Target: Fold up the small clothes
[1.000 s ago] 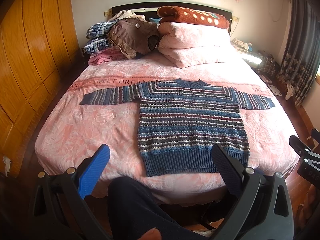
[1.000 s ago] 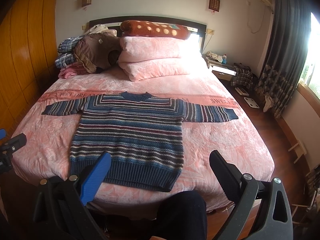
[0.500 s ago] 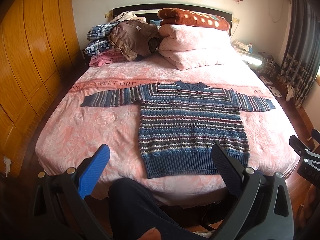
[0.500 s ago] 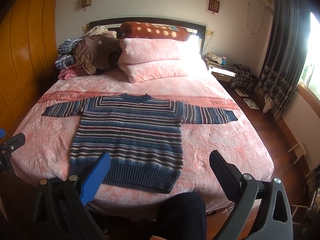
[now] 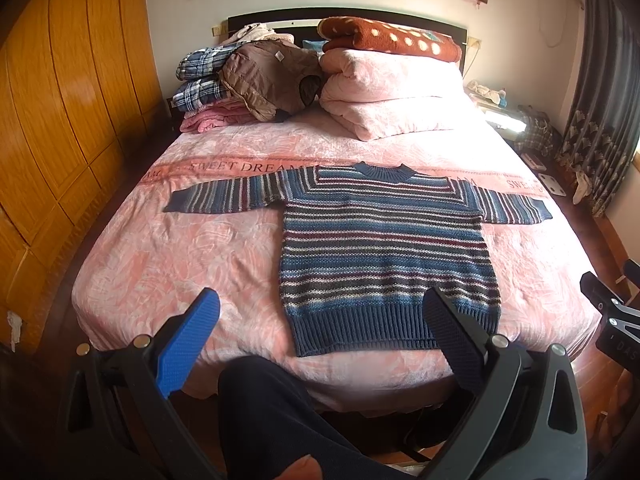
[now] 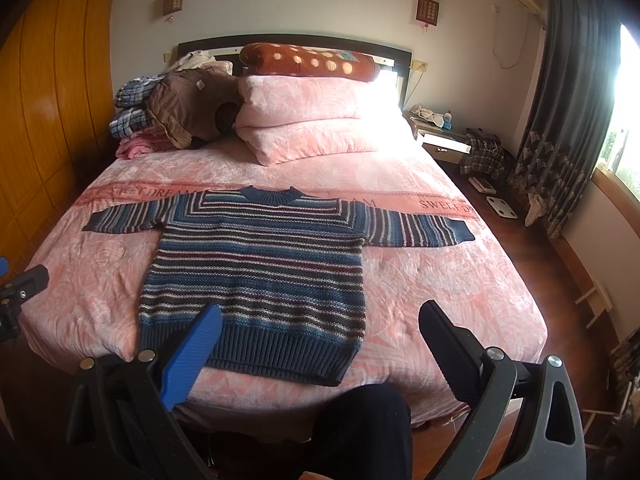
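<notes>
Left gripper [image 5: 320, 324]: fingers wide apart, empty, touching nothing. It hangs off the foot of the bed, short of the mattress edge. Blue finger [image 5: 188, 348] at 7 o'clock in its view, dark finger [image 5: 452, 336] at 5.

Right gripper [image 6: 320, 328]: same, fingers spread wide, nothing between them, no contact. Blue finger [image 6: 192, 356] overlaps the sweater hem in the view only, not touching it.

Each gripper shows at the edge of the other's view: right one at 4 o'clock in the left view, left one at 9 o'clock in the right view.

Sweater [image 5: 384, 248]: striped knit, blue/maroon/white, flat on the bed [image 5: 168, 264], face up, both sleeves straight out sideways, collar toward the headboard, hem near the foot edge. Unfolded. In the left view it sits at centre to 2 o'clock; in the right view centre to 10 o'clock.

Bed: pink cover with a printed band under the collar and sleeves. Folded pink quilt [image 6: 316, 120] at 12 o'clock, red dotted blanket [image 6: 308, 60] on top of it. Clothes pile [image 5: 248, 80] at 11 o'clock: plaid, brown, pink.

Person's dark trouser leg [image 5: 272, 412] at 6 o'clock between the fingers.

Room: wood wardrobe [image 5: 52, 92] at 9 o'clock, dark curtain [image 6: 560, 108] and window at 3 o'clock, nightstand [image 6: 440, 136] beside the bed, two wall lamps over the headboard.
</notes>
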Demonstrator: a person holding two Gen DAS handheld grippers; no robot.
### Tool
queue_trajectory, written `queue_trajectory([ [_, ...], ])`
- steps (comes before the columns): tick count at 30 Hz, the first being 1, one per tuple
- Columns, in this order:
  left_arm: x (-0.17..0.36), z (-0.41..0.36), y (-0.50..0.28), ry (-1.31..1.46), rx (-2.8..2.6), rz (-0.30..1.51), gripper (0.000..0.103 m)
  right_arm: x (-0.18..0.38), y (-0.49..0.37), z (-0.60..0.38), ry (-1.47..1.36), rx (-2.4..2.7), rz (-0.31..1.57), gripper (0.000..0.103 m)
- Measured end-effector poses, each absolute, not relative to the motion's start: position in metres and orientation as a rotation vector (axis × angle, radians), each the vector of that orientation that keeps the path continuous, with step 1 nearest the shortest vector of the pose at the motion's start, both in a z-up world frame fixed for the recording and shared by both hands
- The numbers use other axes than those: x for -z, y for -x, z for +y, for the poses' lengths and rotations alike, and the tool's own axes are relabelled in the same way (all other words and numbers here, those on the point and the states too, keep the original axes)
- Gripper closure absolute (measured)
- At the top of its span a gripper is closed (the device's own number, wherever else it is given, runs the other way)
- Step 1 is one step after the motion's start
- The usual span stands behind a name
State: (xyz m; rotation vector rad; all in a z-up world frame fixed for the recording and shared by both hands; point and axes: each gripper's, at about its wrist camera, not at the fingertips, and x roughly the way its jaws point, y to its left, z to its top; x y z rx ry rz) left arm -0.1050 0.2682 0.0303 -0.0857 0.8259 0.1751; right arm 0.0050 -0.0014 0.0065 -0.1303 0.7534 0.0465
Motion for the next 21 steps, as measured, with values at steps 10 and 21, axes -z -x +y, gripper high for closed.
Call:
queue_trajectory([
  [10, -0.029, 0.270, 0.106, 0.089, -0.177, 0.829, 0.003, -0.003, -0.005, -0.003, 0.129, -0.046, 0.758, 0.004],
  [21, -0.024, 0.270, 0.104, 0.091, -0.177, 0.838, 0.003, 0.008, -0.004, -0.003, 0.127, -0.044, 0.767, 0.004],
])
